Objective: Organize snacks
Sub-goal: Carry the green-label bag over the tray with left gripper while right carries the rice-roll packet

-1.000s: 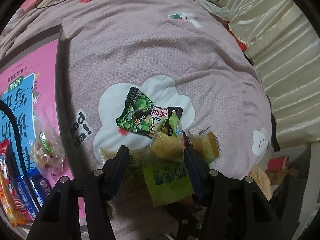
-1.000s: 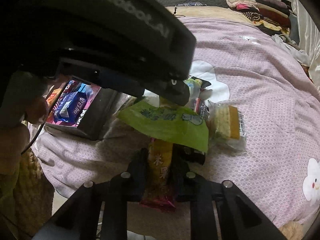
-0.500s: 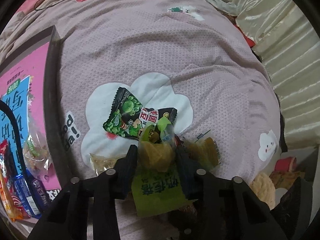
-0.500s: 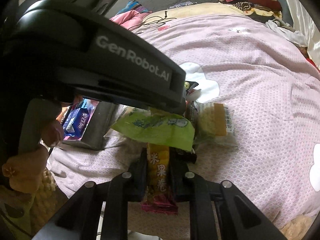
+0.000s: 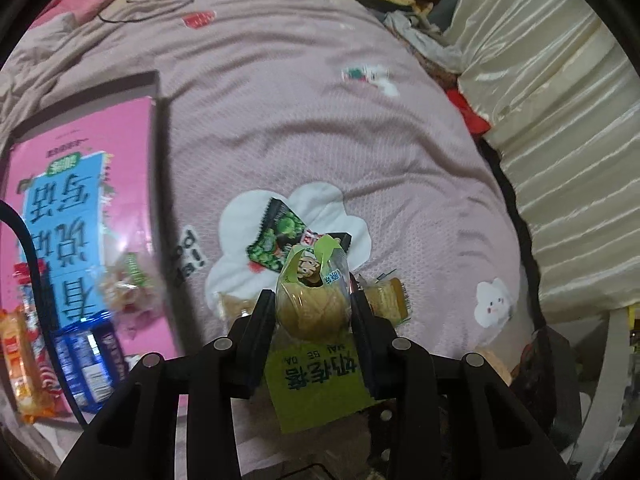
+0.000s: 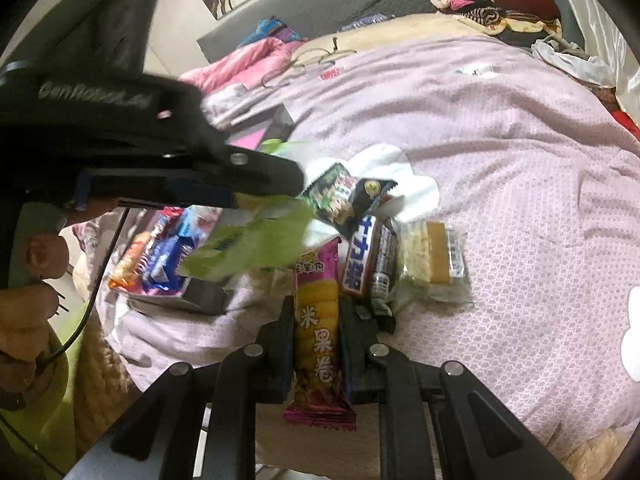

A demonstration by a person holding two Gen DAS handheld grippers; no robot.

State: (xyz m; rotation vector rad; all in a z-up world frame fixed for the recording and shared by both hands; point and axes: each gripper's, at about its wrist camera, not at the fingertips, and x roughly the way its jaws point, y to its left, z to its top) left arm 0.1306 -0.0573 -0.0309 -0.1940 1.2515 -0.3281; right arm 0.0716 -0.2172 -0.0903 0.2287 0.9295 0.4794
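1. Left gripper [image 5: 313, 312] sits low centre in its own view, jaws partly closed and pressing both sides of a green packet [image 5: 312, 308] with a round yellowish snack in its clear front. The packet's printed green tail hangs down between the fingers.
2. Same packet shows in the right view as a blurry green shape [image 6: 256, 240] centre left, hanging under the big black body of the left gripper [image 6: 256, 174] in the upper left.
3. Right gripper [image 6: 316, 320] is bottom centre of its view, jaws squeezed tight on a pink roll bar [image 6: 318, 328] with yellow print. The bar runs lengthwise between the fingers, its crimped end sticking out toward the bottom.
4. Just right of the bar, on the pink bedspread [image 6: 520, 160]: a dark chocolate bar [image 6: 368, 256], then a clear-wrapped cake [image 6: 434, 256] touching it.
5. Above those, a dark green pea packet [image 6: 334, 196] lies on a white cloud patch. In the left view it's at centre [image 5: 276, 240], right behind the held packet.
6. The box [image 5: 80, 216] with the pink and blue bottom fills the left side of the left view, with blue packs [image 5: 86, 360] and an orange one [image 5: 16, 356] in its lower corner. It's centre left in the right view [image 6: 200, 300].
7. A hand [image 6: 28, 312] at the far left edge grips the left gripper's handle.
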